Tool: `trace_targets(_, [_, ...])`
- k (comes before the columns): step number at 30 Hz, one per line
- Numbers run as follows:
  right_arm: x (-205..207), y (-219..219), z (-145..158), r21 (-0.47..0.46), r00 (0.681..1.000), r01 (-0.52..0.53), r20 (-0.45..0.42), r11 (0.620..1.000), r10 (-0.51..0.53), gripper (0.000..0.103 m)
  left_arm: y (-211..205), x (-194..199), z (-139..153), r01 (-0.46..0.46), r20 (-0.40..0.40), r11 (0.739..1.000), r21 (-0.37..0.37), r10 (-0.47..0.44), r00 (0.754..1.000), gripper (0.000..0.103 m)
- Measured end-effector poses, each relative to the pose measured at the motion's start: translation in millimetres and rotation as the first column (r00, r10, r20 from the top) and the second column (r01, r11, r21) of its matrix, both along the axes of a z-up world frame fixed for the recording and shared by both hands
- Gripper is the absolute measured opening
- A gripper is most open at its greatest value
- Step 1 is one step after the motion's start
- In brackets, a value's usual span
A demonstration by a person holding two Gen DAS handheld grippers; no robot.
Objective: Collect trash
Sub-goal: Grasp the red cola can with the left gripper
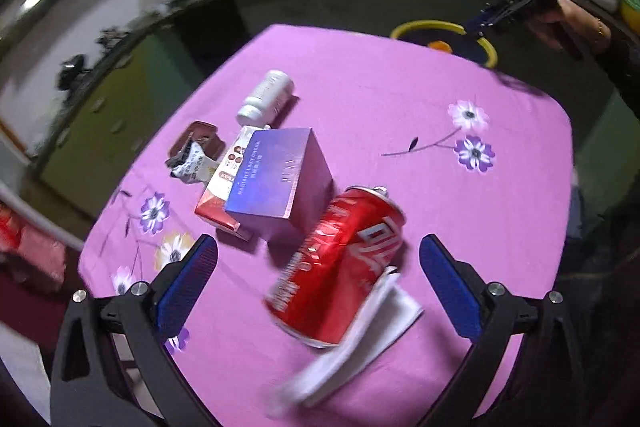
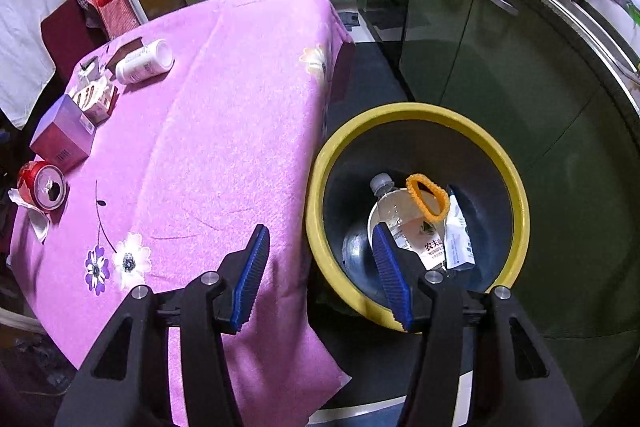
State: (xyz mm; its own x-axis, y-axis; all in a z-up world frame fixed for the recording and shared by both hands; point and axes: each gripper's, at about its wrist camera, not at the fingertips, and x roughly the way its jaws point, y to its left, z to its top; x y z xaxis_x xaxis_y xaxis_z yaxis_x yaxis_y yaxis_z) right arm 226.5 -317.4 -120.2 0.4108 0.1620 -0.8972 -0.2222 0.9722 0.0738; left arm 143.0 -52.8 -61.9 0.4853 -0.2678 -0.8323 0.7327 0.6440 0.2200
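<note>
A red drink can [image 1: 340,267] lies on its side on the pink tablecloth [image 1: 400,115], on a white paper napkin [image 1: 352,347]. My left gripper [image 1: 316,267] hangs open above it, the pads wide apart on either side and not touching. Behind the can are a purple box [image 1: 276,179], a red-and-white carton [image 1: 218,195], a crumpled wrapper [image 1: 192,165] and a white pill bottle [image 1: 266,97]. My right gripper [image 2: 320,259] is open and empty over the rim of a yellow-rimmed bin [image 2: 320,195], which holds a plastic bottle [image 2: 396,211], an orange ring [image 2: 426,197] and a white packet [image 2: 458,243].
The bin stands on the dark floor beside the table's edge [image 2: 332,75]. Green kitchen cabinets [image 2: 500,67] run behind it under a cluttered counter. The can [image 2: 42,185], box [image 2: 62,137] and pill bottle [image 2: 144,61] sit at the table's far side in the right wrist view.
</note>
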Motion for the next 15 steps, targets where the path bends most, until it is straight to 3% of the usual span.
trace_targets(3, [-1, 5, 0, -0.004, 1.0, 0.007, -0.004, 1.0, -0.007, 0.054, -1, 19, -3, 0.08, -0.078, 0.997, 0.012, -0.079, 0.994, 0.093])
trace_targets(7, [-3, 7, 1, -0.007, 1.0, 0.016, -0.009, 1.0, -0.016, 0.054, -10, 26, -22, 0.189, -0.171, 0.979, 0.075, -0.174, 0.97, 0.065])
trace_targets(10, [-4, 10, 0, -0.014, 0.999, 0.027, -0.02, 1.0, -0.027, 0.054, -14, 31, -36, 0.231, -0.236, 0.968, 0.096, -0.203, 0.95, 0.058])
trace_targets(15, [-4, 15, -7, -0.016, 0.998, 0.027, -0.048, 0.999, -0.028, 0.054, -10, 37, -52, 0.27, -0.324, 0.957, 0.103, -0.225, 0.919, 0.057])
